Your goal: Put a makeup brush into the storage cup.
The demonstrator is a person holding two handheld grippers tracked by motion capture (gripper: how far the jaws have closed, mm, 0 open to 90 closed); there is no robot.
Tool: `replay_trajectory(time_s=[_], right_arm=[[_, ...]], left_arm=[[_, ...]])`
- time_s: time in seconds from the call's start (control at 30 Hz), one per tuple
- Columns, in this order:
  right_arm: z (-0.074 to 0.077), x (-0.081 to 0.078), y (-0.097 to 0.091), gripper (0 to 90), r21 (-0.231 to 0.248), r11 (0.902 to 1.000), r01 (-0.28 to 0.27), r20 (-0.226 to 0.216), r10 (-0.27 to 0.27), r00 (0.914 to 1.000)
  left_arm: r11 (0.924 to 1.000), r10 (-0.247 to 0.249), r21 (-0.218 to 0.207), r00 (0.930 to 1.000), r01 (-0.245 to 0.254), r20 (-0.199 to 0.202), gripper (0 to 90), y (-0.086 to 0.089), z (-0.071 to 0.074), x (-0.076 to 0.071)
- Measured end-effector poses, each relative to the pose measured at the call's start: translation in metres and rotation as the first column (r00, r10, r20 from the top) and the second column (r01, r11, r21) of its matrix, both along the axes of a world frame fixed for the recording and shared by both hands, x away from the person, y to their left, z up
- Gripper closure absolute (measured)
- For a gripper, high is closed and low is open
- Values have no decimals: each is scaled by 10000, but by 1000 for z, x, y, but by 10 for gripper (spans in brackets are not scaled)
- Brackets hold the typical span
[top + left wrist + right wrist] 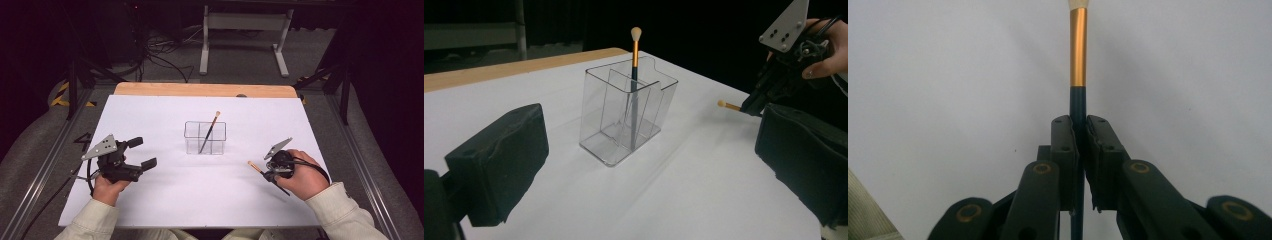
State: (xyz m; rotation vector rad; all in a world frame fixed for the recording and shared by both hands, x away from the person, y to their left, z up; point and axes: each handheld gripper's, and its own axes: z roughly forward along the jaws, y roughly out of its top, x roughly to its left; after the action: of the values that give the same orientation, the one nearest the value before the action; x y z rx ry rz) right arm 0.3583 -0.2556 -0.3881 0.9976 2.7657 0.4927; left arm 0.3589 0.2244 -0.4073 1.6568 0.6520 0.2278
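A clear acrylic holder [205, 137] with compartments stands in the middle of the white sheet; in the left gripper view the holder [624, 115] sits ahead between my jaws. One brush [209, 132] with a dark handle, gold ferrule and pale tip leans upright inside it [635, 55]. My left gripper [144, 153] rests at the left of the sheet, open and empty [654, 150]. At the right, my right gripper [267, 172] is shut on the dark handle of a second brush [1078, 50], whose tip [251, 164] points left, low over the sheet. The right gripper [1078, 125] clamps it just below the ferrule.
The white sheet [200, 200] covers the table; a wooden edge [205, 90] shows at the far side. Metal rails [45, 165] run along both sides. Cables [160, 55] and a white stand [245, 30] lie beyond on the floor.
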Motion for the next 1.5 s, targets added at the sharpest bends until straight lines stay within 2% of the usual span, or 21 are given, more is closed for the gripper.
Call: replay_trajectory(time_s=[0.17,0.2,0.33,0.53,0.73,0.87,0.93,1.0,1.07,1.1,1.13,1.17,1.2,1.23,1.27,1.3,1.33,1.37,1.43,1.47,1.5], right_arm=[[13,2,1,835,756,9970,-188,705,135,9974],[13,2,1,835,756,9970,-188,705,135,9974],[22,3,3,835,1226,9916,-421,1226,270,9921],[28,4,5,835,1711,9830,-668,1566,399,9869],[32,5,5,835,2166,9737,-705,1935,279,9807],[37,5,5,835,2815,9551,-919,2515,190,9677],[41,5,5,835,3190,9414,-1095,2866,144,9579],[42,5,5,835,3259,9387,-1123,2945,121,9556],[46,4,5,835,3588,9240,-1323,3309,66,9437],[47,4,5,835,3690,9197,-1342,3386,15,9409],[48,5,4,835,3883,9095,-1488,3688,-54,9295],[48,5,4,835,3883,9095,-1488,3688,-54,9295],[49,6,3,835,4099,8986,-1565,3887,-168,9212],[49,6,3,835,4099,8986,-1565,3887,-168,9212],[50,6,2,835,4212,8923,-1627,4001,-218,9162],[52,6,2,835,4476,8774,-1729,4196,-353,9070],[53,7,1,835,4583,8711,-1764,4292,-431,9022],[53,7,1,835,4583,8711,-1764,4292,-431,9022],[55,7,1,835,4827,8547,-1910,4517,-561,8904],[56,8,1,835,5045,8387,-2048,4705,-681,8798],[57,9,1,835,5128,8315,-2136,4777,-696,8758]], left_arm=[[10000,16,-18,10000,-16,42,15,2,-1,-1],[10000,16,-18,10000,-16,42,15,2,-1,-1],[10000,50,-37,10000,-50,42,15,3,-2,-2],[10000,53,-50,10000,-53,-33,15,5,-2,-3],[10000,58,-73,10000,-58,-30,15,5,-2,-2],[9999,51,-98,10000,-51,-29,15,5,-3,-2],[9999,61,-87,10000,-61,-7,15,5,-3,-2],[9999,64,-89,10000,-64,-1,15,5,-3,-2],[10000,20,-94,10000,-20,-6,15,5,-3,-2],[9999,40,-99,10000,-40,21,15,5,-3,-2],[9999,32,-106,10000,-31,33,15,5,-3,-2],[9999,40,-125,10000,-39,71,15,6,-3,-2],[9999,47,-155,10000,-46,50,14,6,-3,-2],[9999,55,-151,10000,-55,52,14,6,-3,-2],[9999,49,-150,10000,-48,50,14,6,-3,-2],[9999,63,-158,10000,-63,36,14,6,-4,-2],[9999,63,-158,10000,-63,36,13,6,-4,-2],[9999,40,-153,10000,-40,53,13,6,-4,-2],[9999,20,-152,10000,-19,71,14,6,-4,-2],[9999,17,-140,10000,-16,81,13,6,-4,-2],[9999,7,-150,10000,-6,74,13,6,-4,-2]])
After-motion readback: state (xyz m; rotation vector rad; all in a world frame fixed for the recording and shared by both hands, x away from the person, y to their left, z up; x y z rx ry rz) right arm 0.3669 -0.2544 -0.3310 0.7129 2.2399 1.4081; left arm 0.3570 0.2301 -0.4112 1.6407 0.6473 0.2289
